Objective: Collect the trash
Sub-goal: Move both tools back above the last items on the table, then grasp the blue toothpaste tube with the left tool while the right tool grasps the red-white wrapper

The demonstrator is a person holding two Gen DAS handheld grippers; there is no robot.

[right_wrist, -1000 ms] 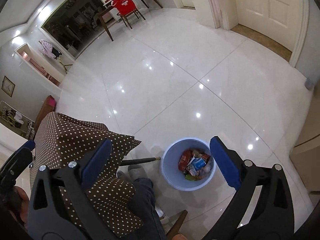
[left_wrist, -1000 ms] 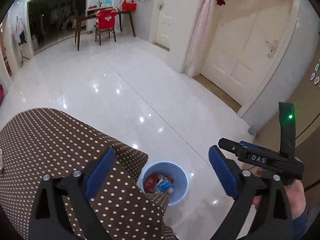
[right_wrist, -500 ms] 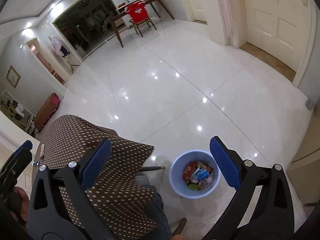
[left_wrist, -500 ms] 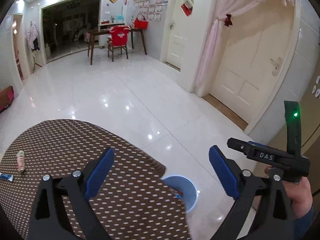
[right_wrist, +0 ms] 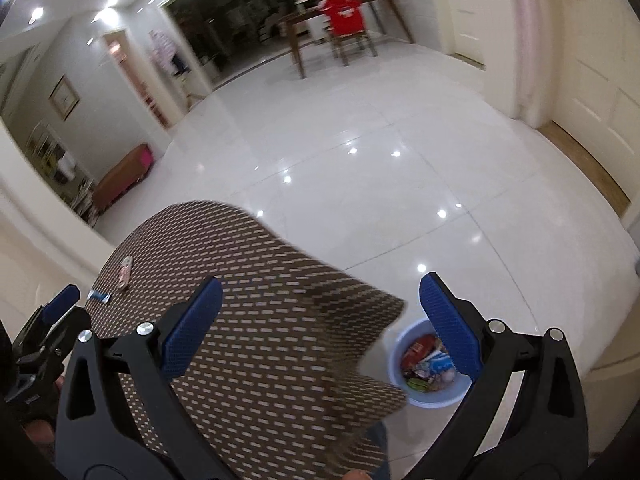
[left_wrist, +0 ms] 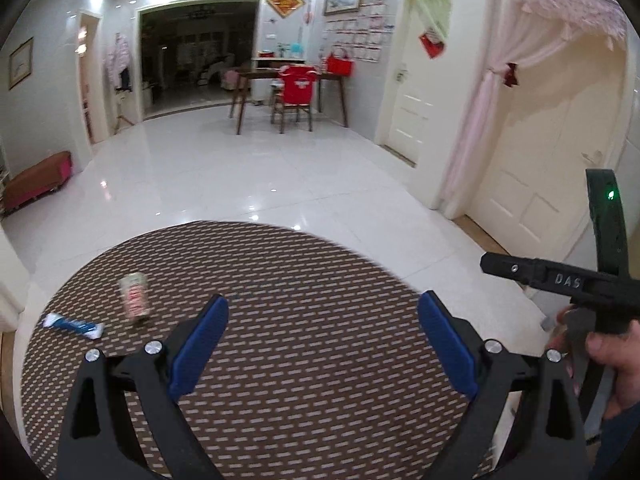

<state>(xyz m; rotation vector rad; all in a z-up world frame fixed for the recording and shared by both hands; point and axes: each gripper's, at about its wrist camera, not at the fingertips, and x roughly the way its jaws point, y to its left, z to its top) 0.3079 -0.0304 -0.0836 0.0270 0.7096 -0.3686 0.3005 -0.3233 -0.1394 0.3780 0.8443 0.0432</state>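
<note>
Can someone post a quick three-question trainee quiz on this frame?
1. True or false: the left tongs hold a piece of trash.
2. How many pieces of trash lie on the table?
A. none
B. two
C. five
3. Fill in: the bin stands on the ____, off the table's right edge.

Key:
1. False; both the left and the right tongs are open and empty.
2. B, a wrapper and a can.
3. floor

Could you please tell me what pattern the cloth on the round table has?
Brown tablecloth with small white dots, blurred into dashes; clearest in the left wrist view.
</note>
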